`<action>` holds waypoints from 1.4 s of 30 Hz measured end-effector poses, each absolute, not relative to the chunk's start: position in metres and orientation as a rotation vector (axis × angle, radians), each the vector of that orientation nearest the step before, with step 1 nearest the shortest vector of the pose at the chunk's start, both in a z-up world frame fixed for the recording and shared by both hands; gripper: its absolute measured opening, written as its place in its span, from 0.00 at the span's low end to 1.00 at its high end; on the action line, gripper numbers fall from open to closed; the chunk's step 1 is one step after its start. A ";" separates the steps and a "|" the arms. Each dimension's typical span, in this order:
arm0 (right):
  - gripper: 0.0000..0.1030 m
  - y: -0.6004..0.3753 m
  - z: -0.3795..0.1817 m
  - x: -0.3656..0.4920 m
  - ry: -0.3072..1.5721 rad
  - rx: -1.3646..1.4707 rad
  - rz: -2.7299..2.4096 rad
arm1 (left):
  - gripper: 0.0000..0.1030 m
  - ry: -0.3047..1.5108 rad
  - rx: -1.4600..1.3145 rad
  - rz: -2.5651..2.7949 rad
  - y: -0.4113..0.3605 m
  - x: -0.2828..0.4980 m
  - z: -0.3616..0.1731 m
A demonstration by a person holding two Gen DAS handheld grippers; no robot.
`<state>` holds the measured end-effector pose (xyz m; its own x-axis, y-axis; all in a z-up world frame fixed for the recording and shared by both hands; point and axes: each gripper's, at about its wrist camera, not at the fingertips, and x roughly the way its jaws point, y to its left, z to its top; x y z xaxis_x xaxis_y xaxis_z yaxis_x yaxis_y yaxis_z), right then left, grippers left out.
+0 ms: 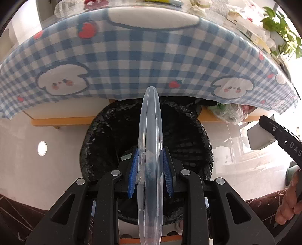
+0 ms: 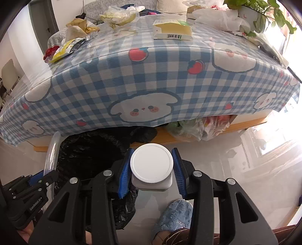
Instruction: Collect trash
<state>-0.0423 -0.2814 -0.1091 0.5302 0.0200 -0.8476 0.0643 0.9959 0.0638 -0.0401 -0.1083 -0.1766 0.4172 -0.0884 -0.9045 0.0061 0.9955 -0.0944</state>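
My left gripper (image 1: 150,167) is shut on a clear plastic lid (image 1: 150,135) held edge-on, right above the black-lined trash bin (image 1: 188,135). My right gripper (image 2: 152,168) is shut on a white jar with a round screw cap (image 2: 152,165), held just right of the same bin (image 2: 90,154), above the floor. The clear lid (image 2: 52,148) and the left gripper (image 2: 30,190) show at the left of the right wrist view. The right gripper's body (image 1: 283,139) shows at the right edge of the left wrist view.
A table with a blue checked cloth (image 2: 143,79) stands behind the bin, holding wrappers (image 2: 64,48), a flat box (image 2: 172,30), plastic bags (image 2: 220,17) and a potted plant (image 2: 264,11). Bagged items (image 2: 200,128) lie under the table. A blue slipper (image 2: 175,216) is below my right gripper.
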 end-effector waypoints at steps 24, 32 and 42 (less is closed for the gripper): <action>0.38 -0.256 -0.144 -0.038 1.077 0.050 -0.014 | 0.82 1.044 -0.011 -0.060 -0.116 -0.029 -0.202; 0.38 -0.224 -0.152 -0.040 1.076 0.040 0.028 | 0.94 1.018 -0.051 -0.014 -0.081 -0.037 -0.195; 0.38 -0.181 -0.154 -0.035 1.092 0.031 0.078 | 0.94 1.032 -0.034 0.031 -0.046 -0.044 -0.196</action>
